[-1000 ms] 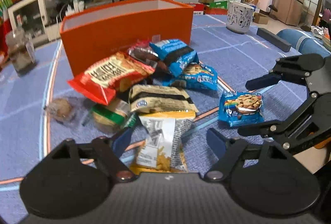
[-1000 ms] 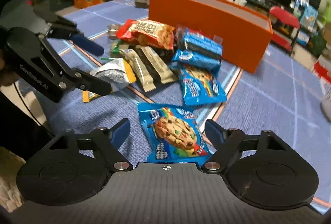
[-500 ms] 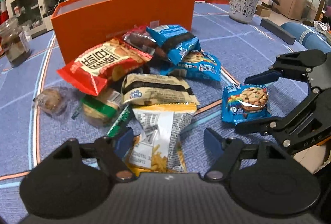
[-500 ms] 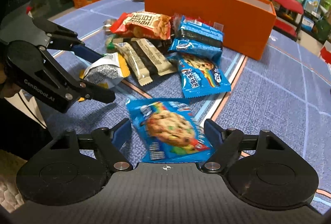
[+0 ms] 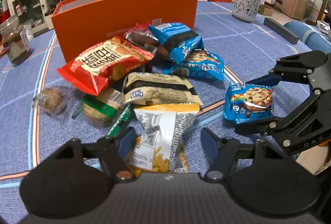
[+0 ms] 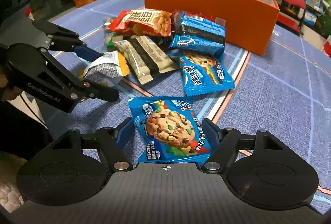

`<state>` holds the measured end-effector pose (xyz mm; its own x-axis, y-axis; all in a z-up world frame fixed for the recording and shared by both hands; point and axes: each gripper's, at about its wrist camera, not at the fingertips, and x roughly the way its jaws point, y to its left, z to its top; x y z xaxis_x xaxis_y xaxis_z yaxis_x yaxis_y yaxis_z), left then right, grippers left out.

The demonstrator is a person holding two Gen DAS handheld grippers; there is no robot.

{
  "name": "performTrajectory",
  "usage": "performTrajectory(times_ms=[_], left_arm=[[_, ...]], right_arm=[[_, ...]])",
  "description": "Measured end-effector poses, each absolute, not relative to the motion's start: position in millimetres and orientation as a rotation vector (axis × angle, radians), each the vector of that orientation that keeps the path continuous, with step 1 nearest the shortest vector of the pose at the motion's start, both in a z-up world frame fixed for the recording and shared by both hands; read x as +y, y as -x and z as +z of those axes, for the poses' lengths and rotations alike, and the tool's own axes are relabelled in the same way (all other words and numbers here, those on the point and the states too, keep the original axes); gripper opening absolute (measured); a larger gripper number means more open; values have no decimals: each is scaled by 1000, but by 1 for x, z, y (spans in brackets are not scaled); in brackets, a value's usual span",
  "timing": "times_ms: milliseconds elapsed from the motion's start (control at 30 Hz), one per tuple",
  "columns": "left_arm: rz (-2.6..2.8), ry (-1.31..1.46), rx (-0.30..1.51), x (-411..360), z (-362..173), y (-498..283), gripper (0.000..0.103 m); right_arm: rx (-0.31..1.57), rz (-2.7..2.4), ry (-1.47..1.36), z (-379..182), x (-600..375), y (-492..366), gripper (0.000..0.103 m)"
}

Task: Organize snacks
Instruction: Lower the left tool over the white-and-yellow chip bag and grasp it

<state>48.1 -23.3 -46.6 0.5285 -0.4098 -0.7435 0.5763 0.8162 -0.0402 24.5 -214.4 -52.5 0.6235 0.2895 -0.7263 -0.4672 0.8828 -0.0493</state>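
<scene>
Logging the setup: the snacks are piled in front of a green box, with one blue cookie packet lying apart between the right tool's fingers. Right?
Almost. The box is orange, not green, as the right wrist view shows. The blue cookie packet does lie apart between the right tool's fingers.

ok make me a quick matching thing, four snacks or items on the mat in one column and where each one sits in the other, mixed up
Things:
1. blue cookie packet
2. white and yellow snack bag
3. red snack bag
4. glass jar

Places:
a. standing apart from the pile, beside the orange box
b. between the left gripper fingers
c. on top of the pile
d. between the right gripper fingers

Pairs: 1-d, 2-b, 3-c, 4-a
</scene>
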Motion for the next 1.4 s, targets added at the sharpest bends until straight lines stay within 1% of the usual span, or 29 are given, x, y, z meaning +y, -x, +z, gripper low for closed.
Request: performTrajectory(times_ms=[533, 700, 833, 1067, 1267, 1300, 1333, 1367, 1400], left_arm=[[-580, -231, 821, -23, -47, -47, 70], [-576, -220, 823, -21, -47, -47, 68], [-569, -226, 821, -22, -47, -46, 68], [-553, -232, 820, -24, -47, -46, 67], [-527, -225, 820, -24, -46, -46, 62], [-525, -223, 820, -24, -46, -46, 60], [-522, -220, 821, -24, -46, -47, 59], [-512, -216, 822, -23, -46, -47, 57], [-507, -212, 822, -23, -46, -48, 53]], right_arm=[[788, 438, 237, -53, -215, -26, 62], [789, 435, 236, -53, -215, -26, 62], [789, 433, 234, -53, -216, -26, 60], [793, 426, 231, -53, -215, -26, 60], [795, 418, 230, -53, -213, -27, 58], [795, 418, 231, -53, -213, -27, 56], [793, 417, 231, -52, -213, -26, 50], [792, 417, 231, -52, -212, -26, 47], [790, 415, 232, -51, -212, -26, 42]])
